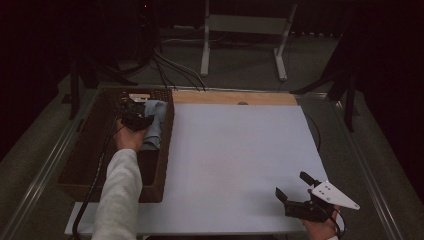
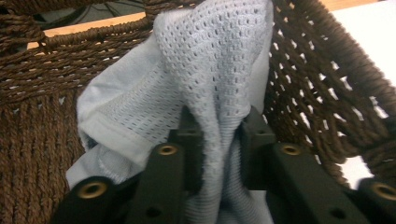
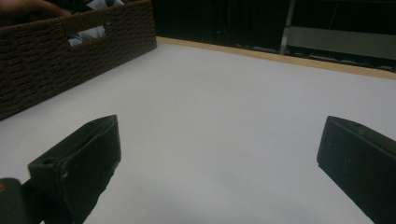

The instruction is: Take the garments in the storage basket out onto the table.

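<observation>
Inside the dark brown woven rope basket [image 2: 42,107] at the left of the white-topped bench [image 1: 235,160]: left hand-held gripper [image 2: 219,135] pinched shut on a raised fold of the pale blue mesh cloth [image 2: 219,56], bunched against the basket's right-hand wall. Near the bench's front right corner: right hand-held gripper [image 3: 219,154], spread wide, holding nothing, hovering just above bare white surface. Step in hand, by the look of it: lifting the cloth out of the basket. Called for next: a straight pull upward, clear of the woven rim, then across onto the open bench.
</observation>
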`<state>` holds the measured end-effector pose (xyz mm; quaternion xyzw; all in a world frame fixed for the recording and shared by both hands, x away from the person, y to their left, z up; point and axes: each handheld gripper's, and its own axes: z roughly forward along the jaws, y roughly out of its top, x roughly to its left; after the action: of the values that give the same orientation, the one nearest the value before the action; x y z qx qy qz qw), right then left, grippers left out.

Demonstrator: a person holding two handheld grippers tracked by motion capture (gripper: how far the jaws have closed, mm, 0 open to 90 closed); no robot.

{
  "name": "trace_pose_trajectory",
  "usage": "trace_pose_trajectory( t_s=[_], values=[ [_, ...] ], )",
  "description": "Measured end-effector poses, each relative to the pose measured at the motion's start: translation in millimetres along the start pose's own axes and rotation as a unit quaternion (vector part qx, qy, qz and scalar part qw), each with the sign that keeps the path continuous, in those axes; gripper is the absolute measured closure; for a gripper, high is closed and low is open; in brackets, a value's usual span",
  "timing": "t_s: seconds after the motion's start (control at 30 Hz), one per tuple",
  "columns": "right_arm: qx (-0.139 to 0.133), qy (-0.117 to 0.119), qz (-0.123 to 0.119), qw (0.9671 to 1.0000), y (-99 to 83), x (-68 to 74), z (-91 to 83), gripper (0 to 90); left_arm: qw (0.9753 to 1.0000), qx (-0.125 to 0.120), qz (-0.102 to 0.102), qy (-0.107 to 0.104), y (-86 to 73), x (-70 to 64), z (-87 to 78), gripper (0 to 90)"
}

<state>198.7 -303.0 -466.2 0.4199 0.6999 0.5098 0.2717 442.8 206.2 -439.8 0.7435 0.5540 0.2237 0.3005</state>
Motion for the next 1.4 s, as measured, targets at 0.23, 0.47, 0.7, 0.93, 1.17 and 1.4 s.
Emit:
trace_pose_trajectory(
  t_s=[0.23, 0.47, 0.7, 0.93, 1.17, 1.4],
  values=[
    [0.001, -0.001, 0.000, 1.0000, 0.1, 0.3, 0.1, 0.0, 1.0000, -0.003, 0.007, -0.003, 1.1, -0.6, -7.3, 78.0],
    [0.000, -0.002, 0.002, 1.0000, 0.0, -0.2, -0.1, 0.0, 0.9998, -0.015, 0.008, -0.007, -1.9, -1.7, -20.1, 78.0],
    [0.001, 0.000, 0.001, 1.0000, 0.2, 0.7, 0.7, 0.0, 0.9993, -0.035, 0.009, -0.012, 0.5, 0.3, -36.0, 78.1],
    [0.003, -0.001, 0.005, 1.0000, -0.2, 1.2, 2.6, 0.0, 0.9988, -0.045, 0.010, -0.015, 1.8, 3.6, -44.7, 78.1],
    [0.002, -0.005, 0.008, 1.0000, 0.6, 3.4, 1.5, 0.0, 0.9981, -0.057, 0.014, -0.020, 3.5, 4.7, -50.3, 78.1],
    [0.005, -0.002, 0.008, 1.0000, 0.0, 4.1, 3.9, 0.0, 0.9963, -0.078, 0.027, -0.023, 5.1, 3.0, -61.2, 78.1]
  ],
)
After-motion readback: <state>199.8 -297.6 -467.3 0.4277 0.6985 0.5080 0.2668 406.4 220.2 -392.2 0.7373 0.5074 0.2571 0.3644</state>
